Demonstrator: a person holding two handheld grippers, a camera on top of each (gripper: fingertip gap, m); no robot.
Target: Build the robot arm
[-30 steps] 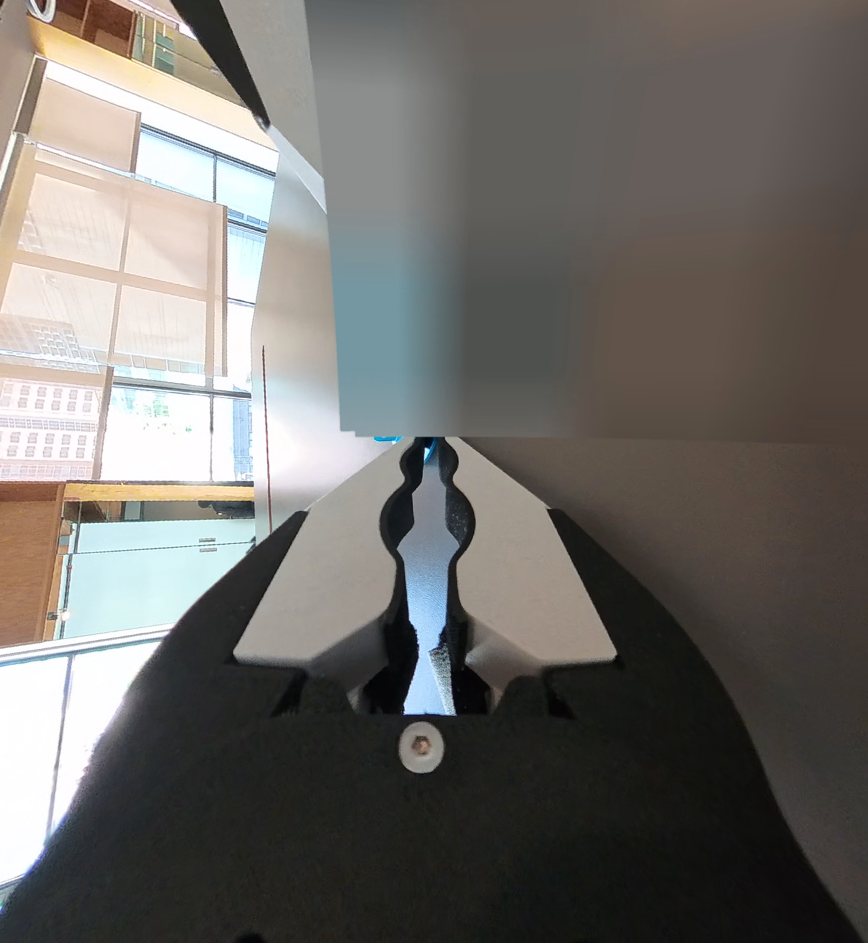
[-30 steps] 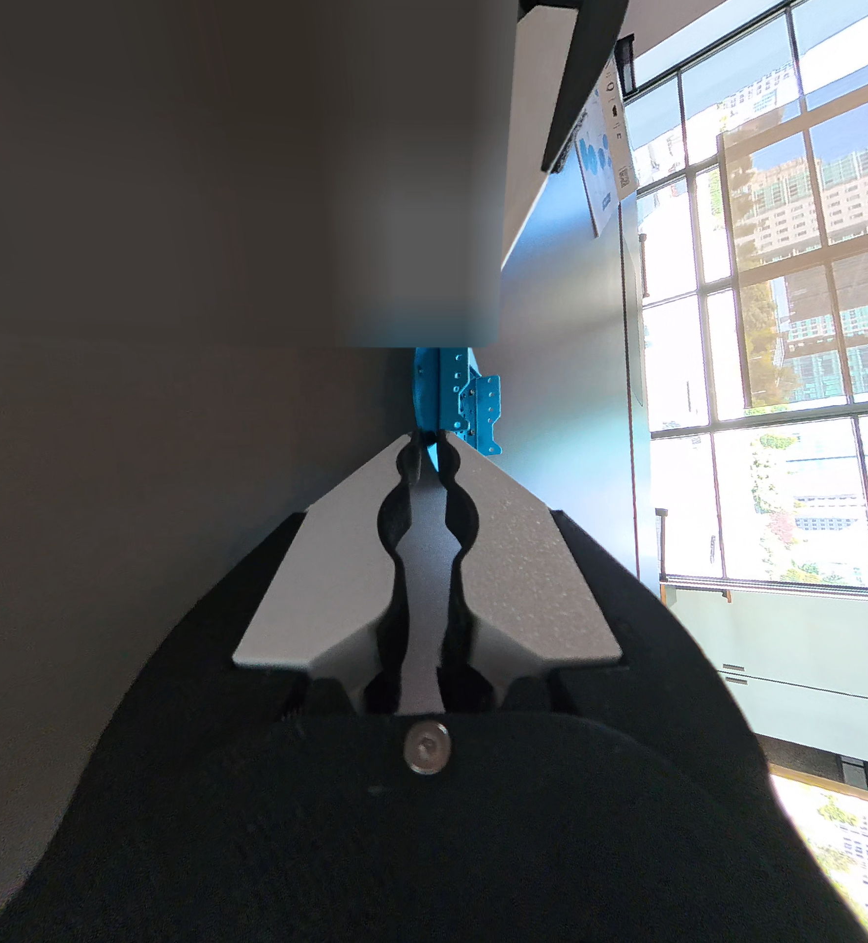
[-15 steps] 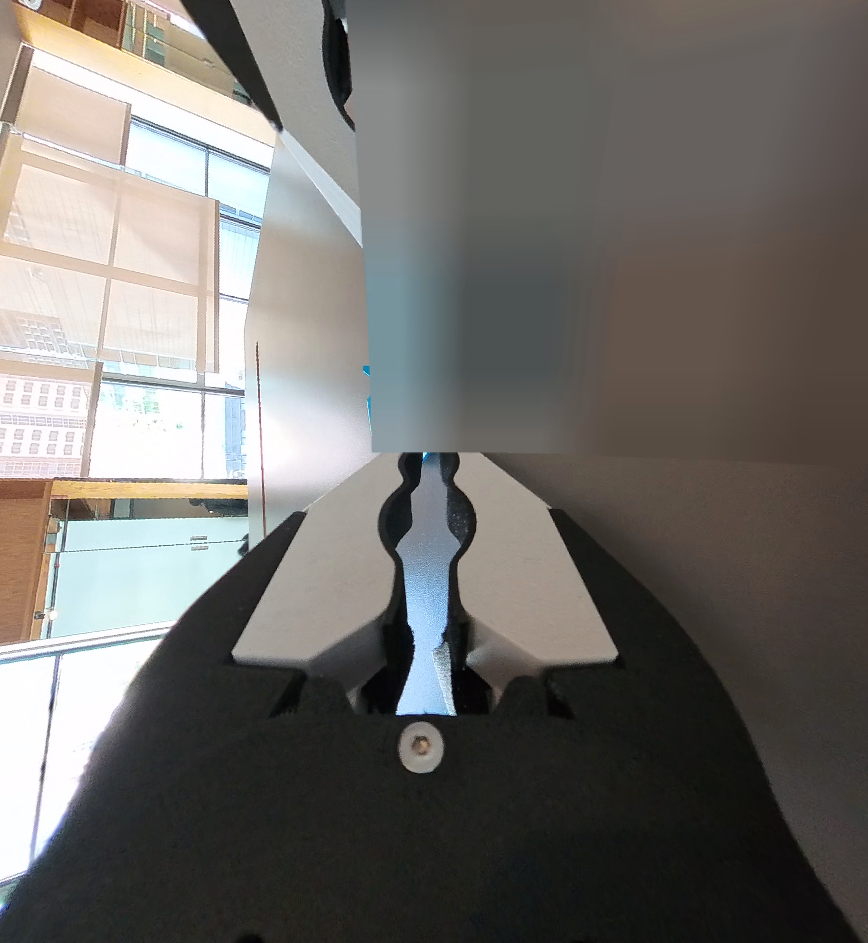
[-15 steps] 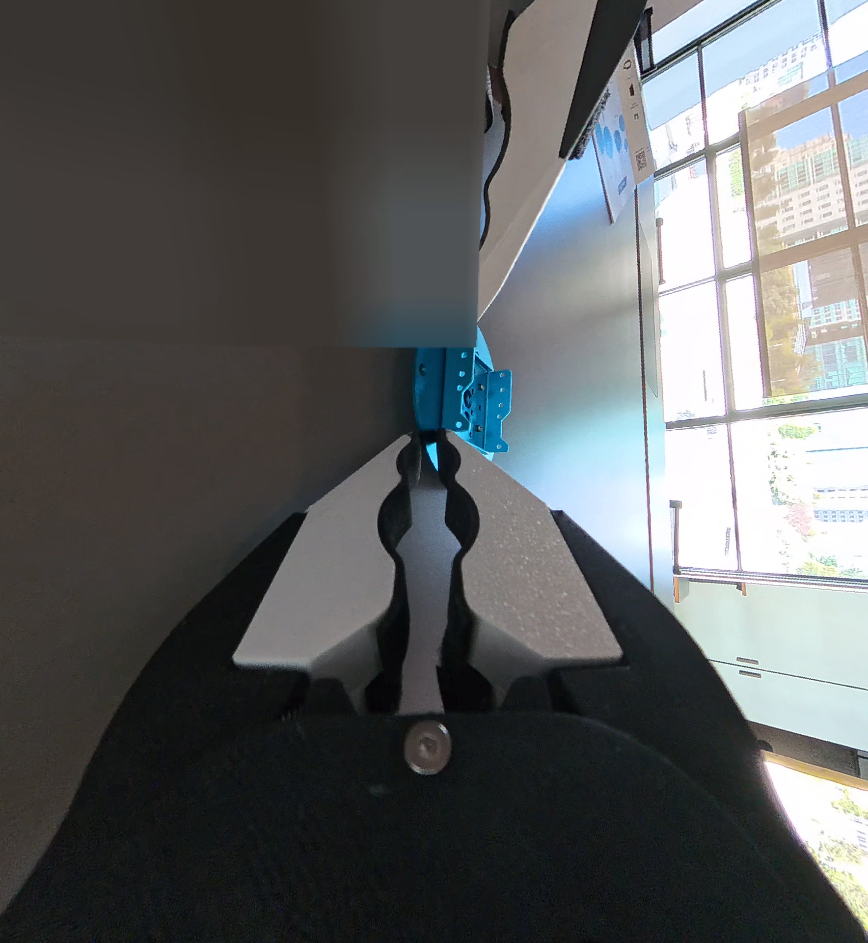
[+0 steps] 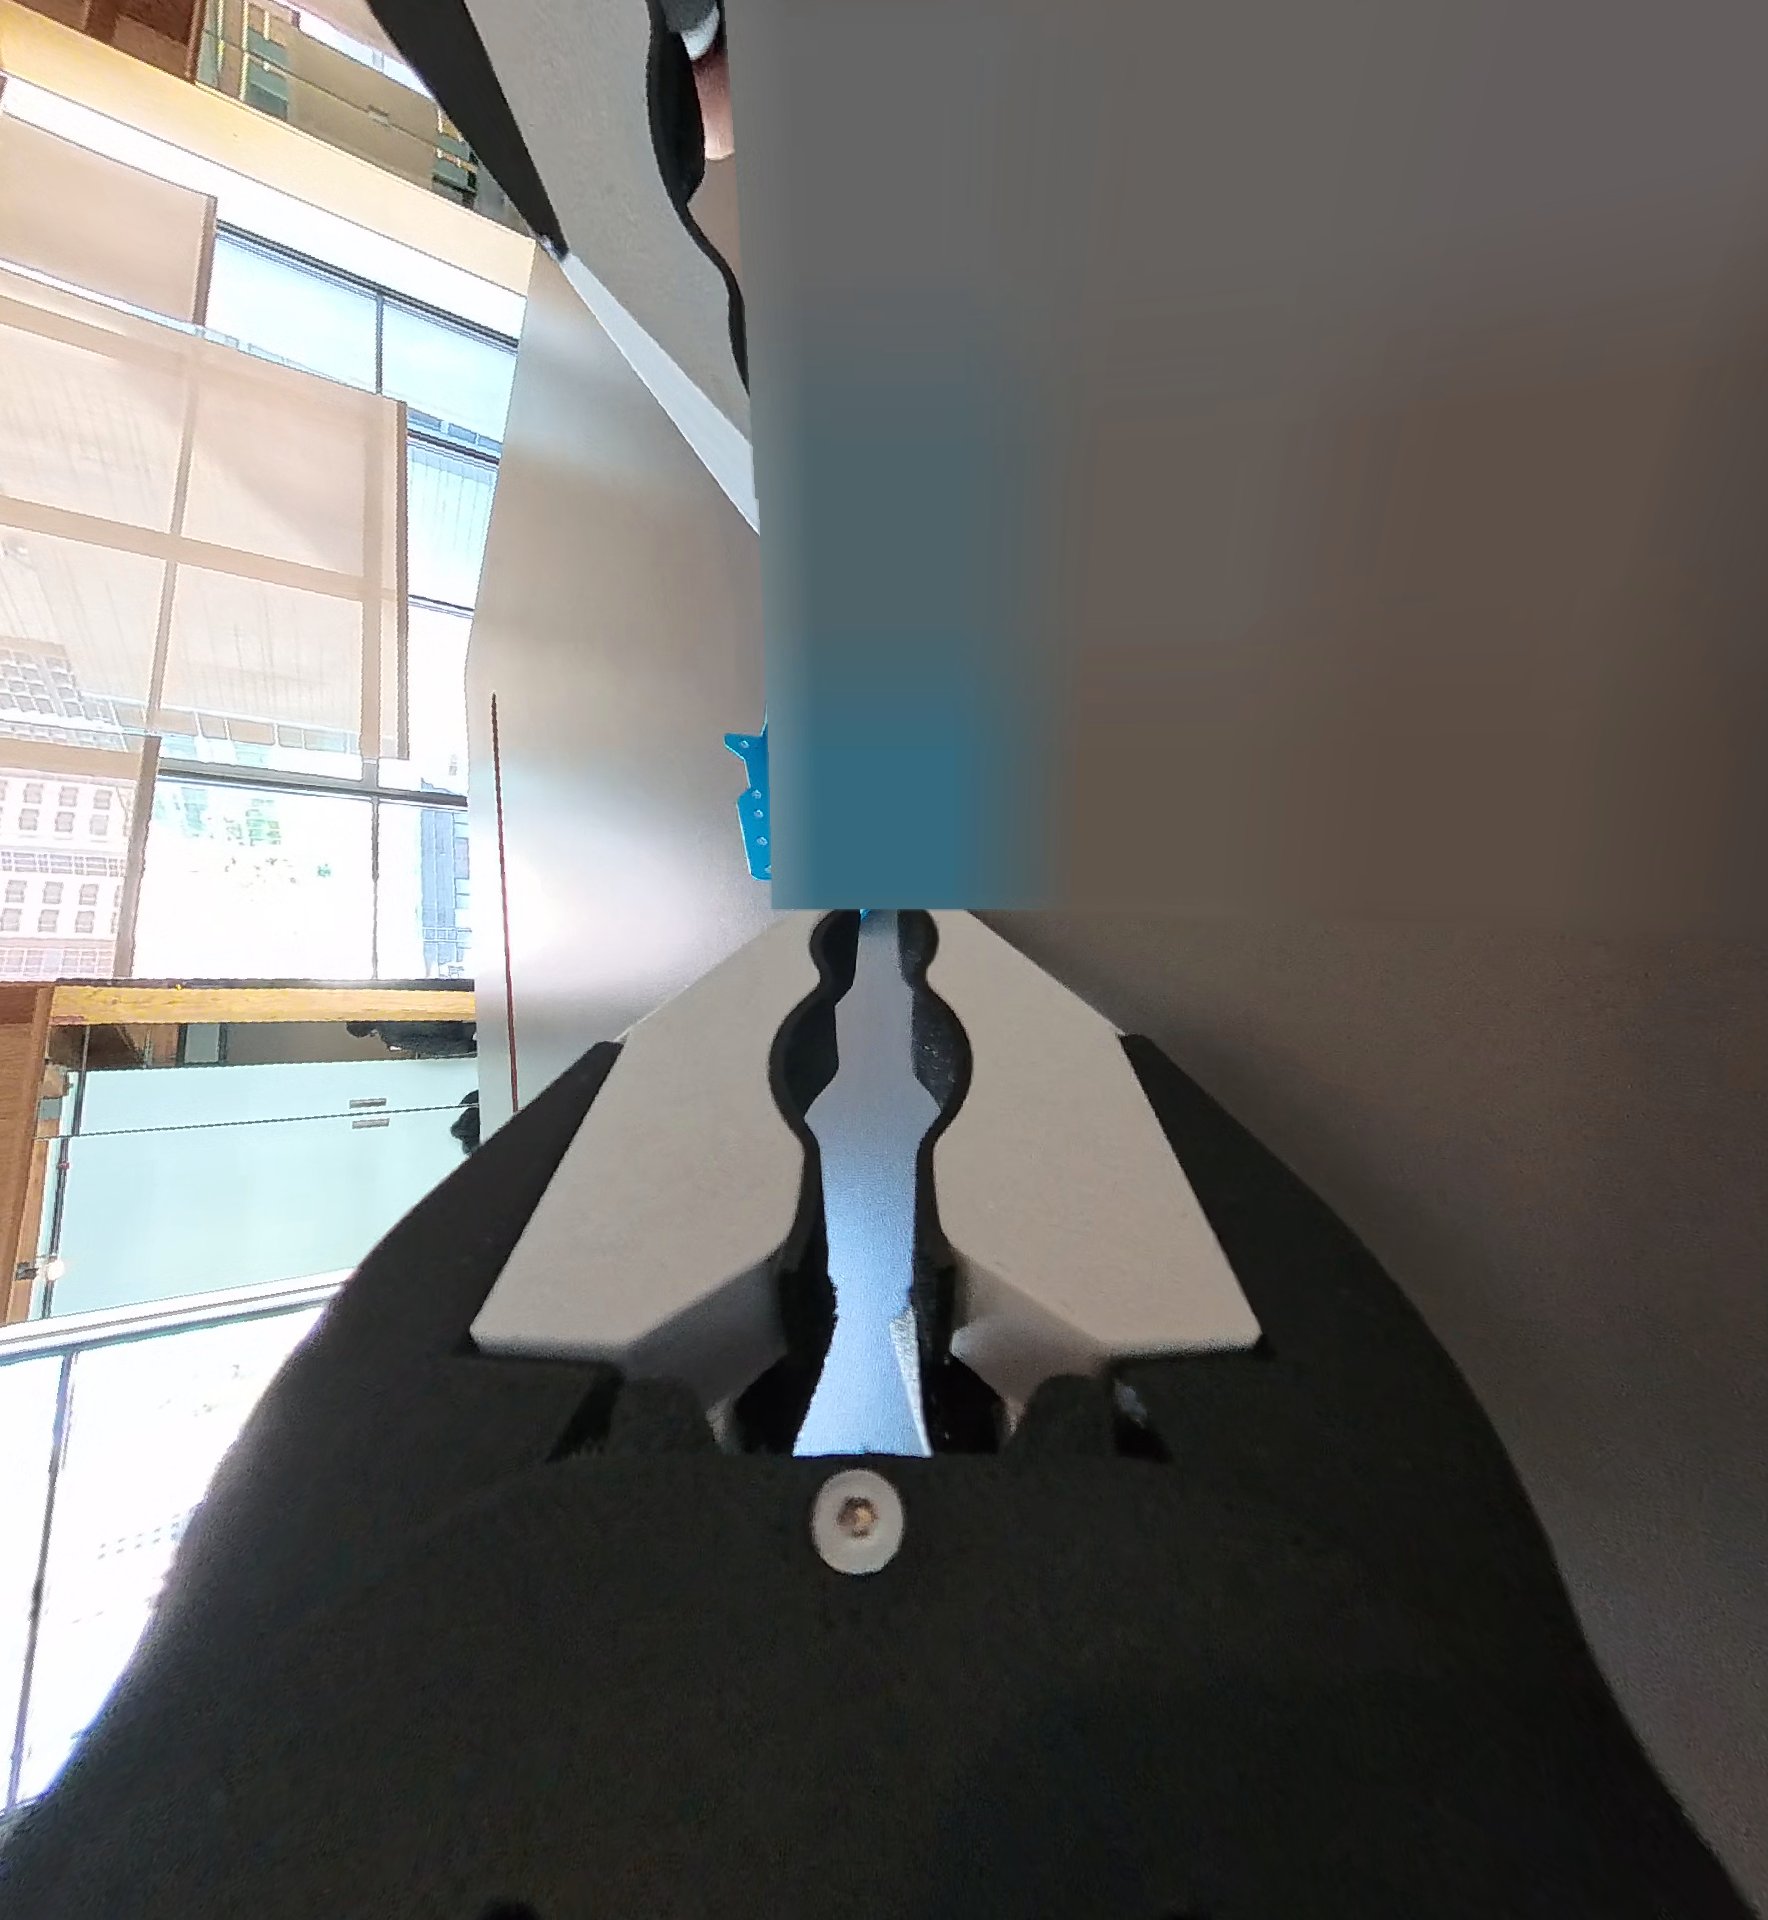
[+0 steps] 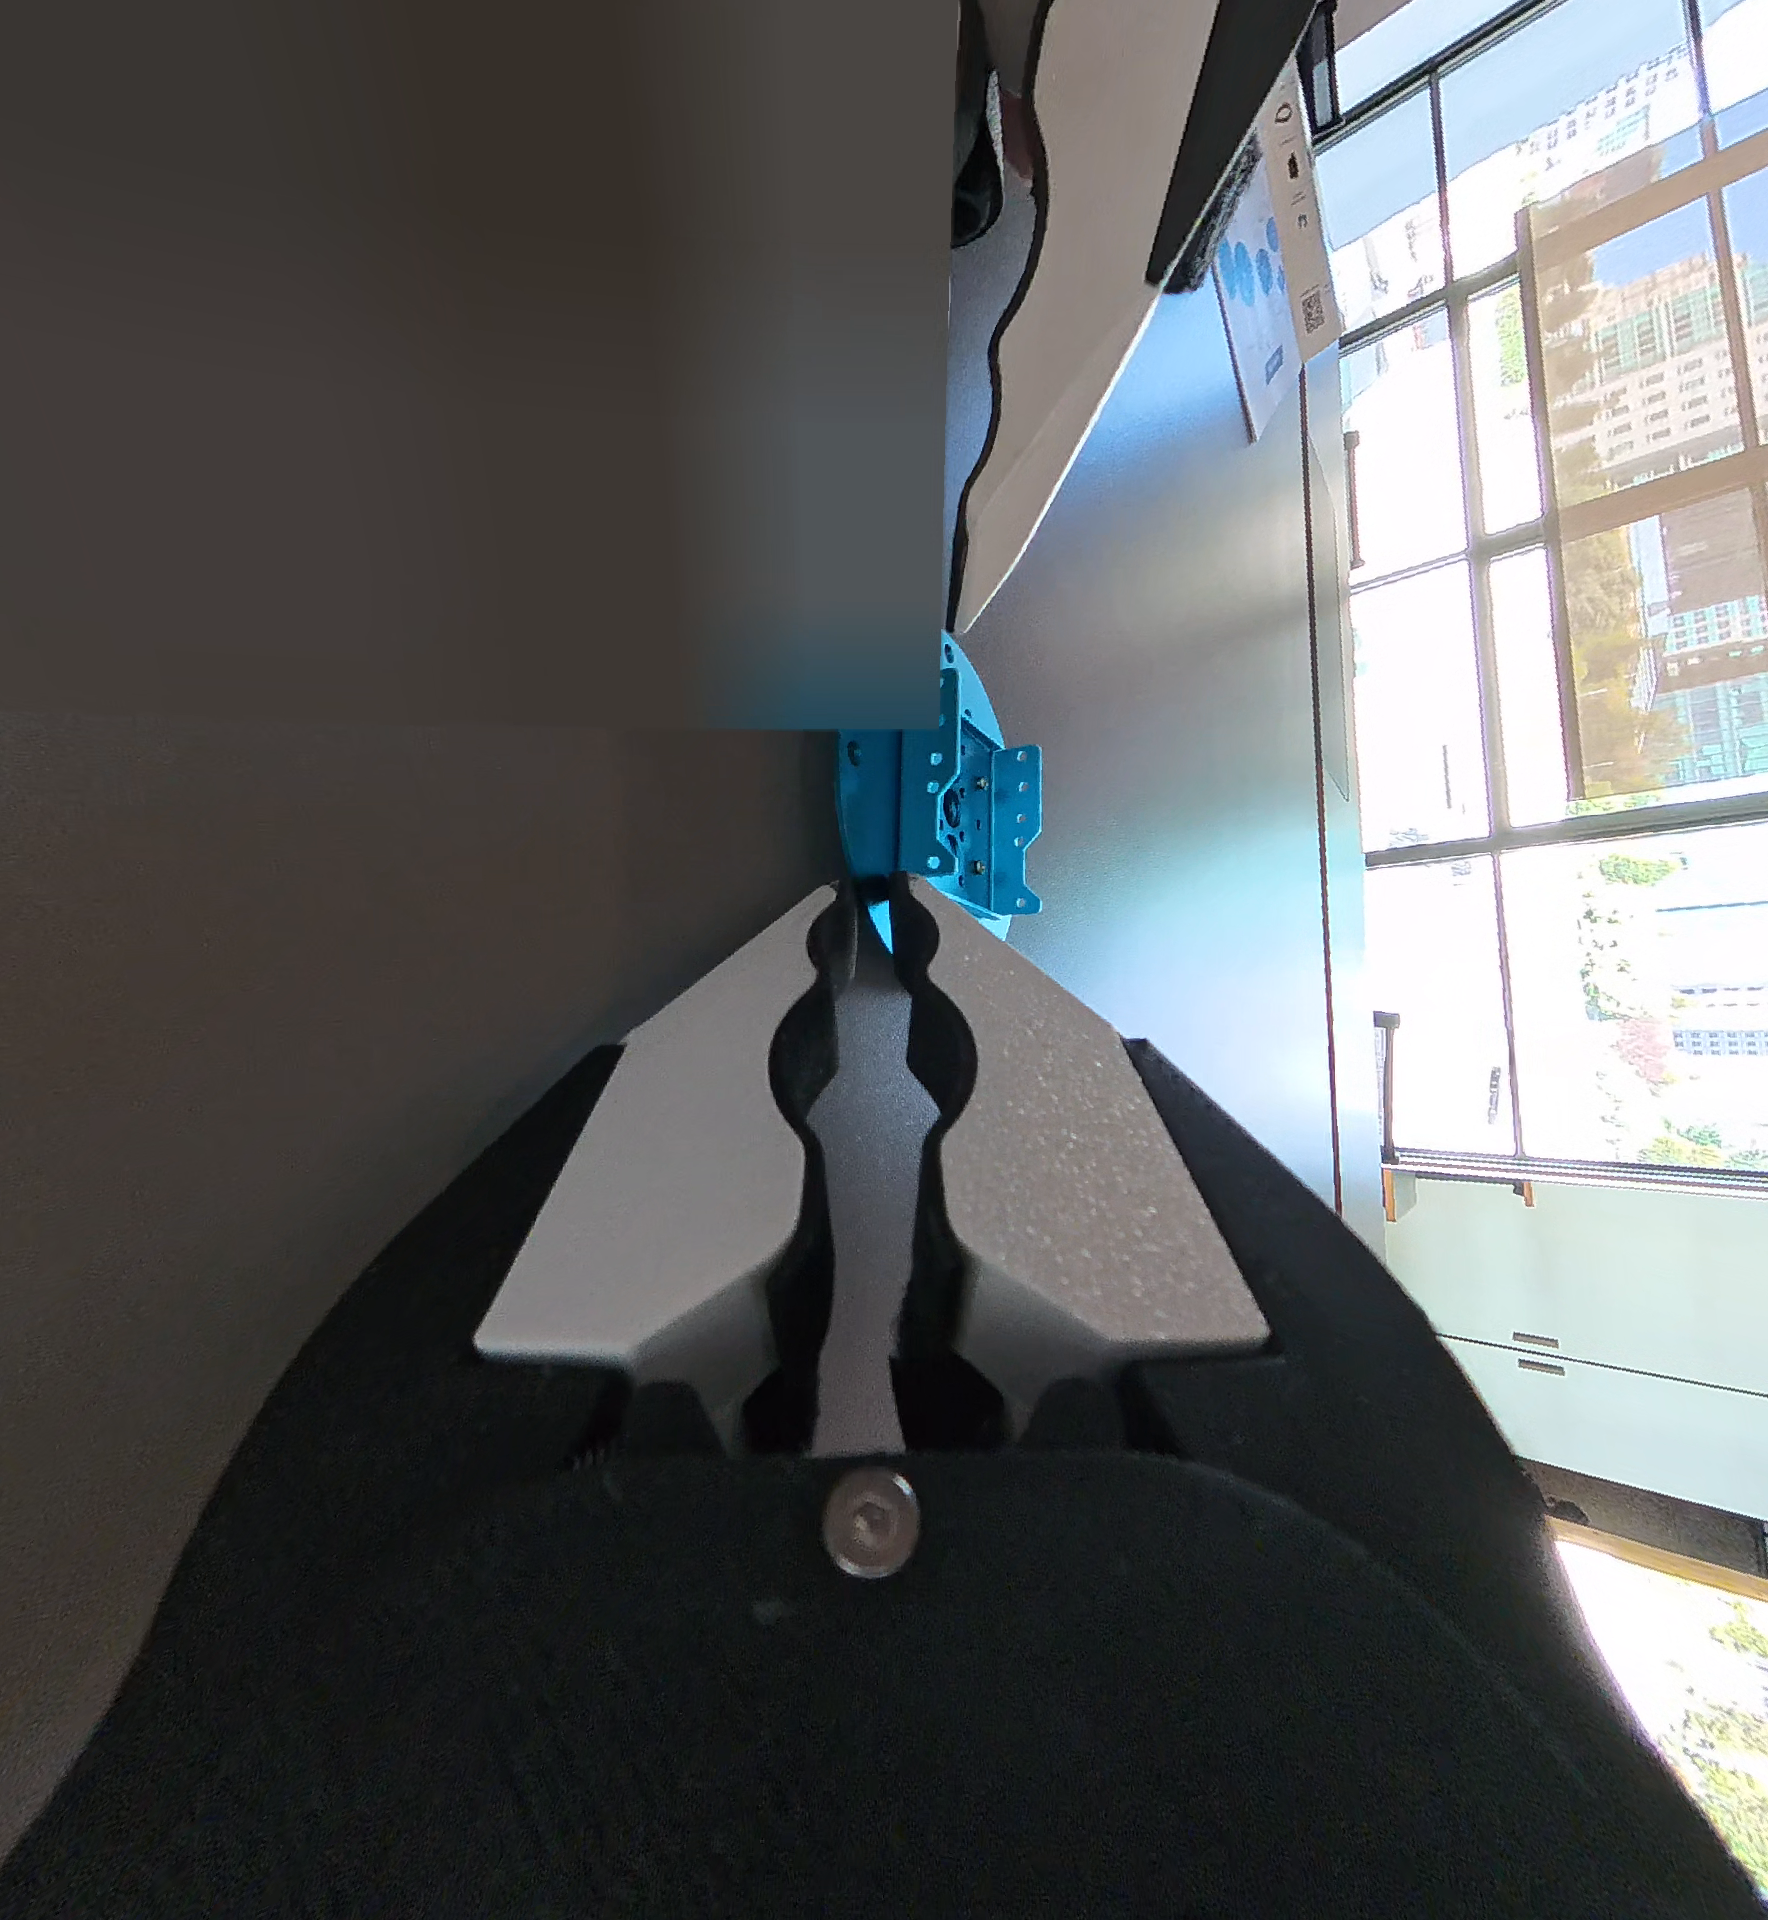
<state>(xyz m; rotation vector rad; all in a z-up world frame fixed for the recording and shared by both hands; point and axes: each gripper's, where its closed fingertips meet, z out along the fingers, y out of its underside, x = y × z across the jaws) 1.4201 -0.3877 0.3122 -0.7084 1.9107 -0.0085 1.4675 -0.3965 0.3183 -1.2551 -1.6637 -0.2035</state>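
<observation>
The grey worktop point(image 6: 1150, 831) is carrying a blue metal bracket assembly point(image 6: 963, 821) well in from its edges. A printed sheet point(image 6: 1275, 239) is lying near the window-side edge. The right gripper point(image 6: 872, 894) is sitting just beside the bracket assembly point(image 5: 752, 805), fingers nearly pressed together, pinching nothing. The left gripper point(image 5: 872, 920) is showing the same narrow gap, holding nothing.

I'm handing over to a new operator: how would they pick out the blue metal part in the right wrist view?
Start at the big windows, then cross the pale grey surface leftward. Just beyond the right tool's tips sits the blue perforated metal bracket on a blue disc, the only bright blue thing there.
</observation>
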